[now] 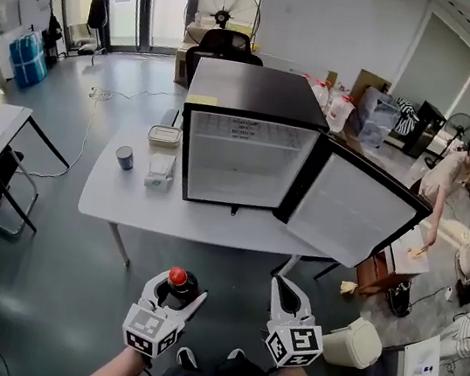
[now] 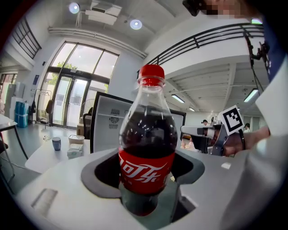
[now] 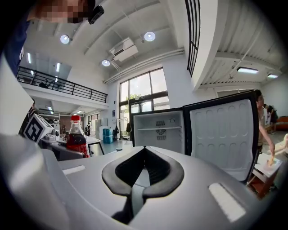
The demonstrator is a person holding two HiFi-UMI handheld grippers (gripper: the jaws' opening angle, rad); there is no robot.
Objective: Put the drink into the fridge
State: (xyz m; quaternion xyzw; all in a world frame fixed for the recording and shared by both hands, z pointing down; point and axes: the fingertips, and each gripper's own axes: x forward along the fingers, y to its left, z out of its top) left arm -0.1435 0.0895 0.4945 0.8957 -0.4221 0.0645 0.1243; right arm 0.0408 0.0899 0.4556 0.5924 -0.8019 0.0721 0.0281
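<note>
The left gripper (image 1: 177, 296) has its jaws clamped on the lower body of the bottle (image 2: 147, 134); the bottle stands upright, cap at 12 o'clock; the right gripper (image 3: 143, 152), just beside at 3 o'clock, has its jaws pressed together on nothing. The fridge (image 1: 258, 98) sits open on the table (image 1: 127, 197), well apart, between 12 and 1 o'clock from the bottle; its door (image 1: 350, 214) is swung out toward 3 o'clock. The cavity faces the person, so the carry likely runs forward, long axis kept vertical; the right gripper is nearer the door.
</note>
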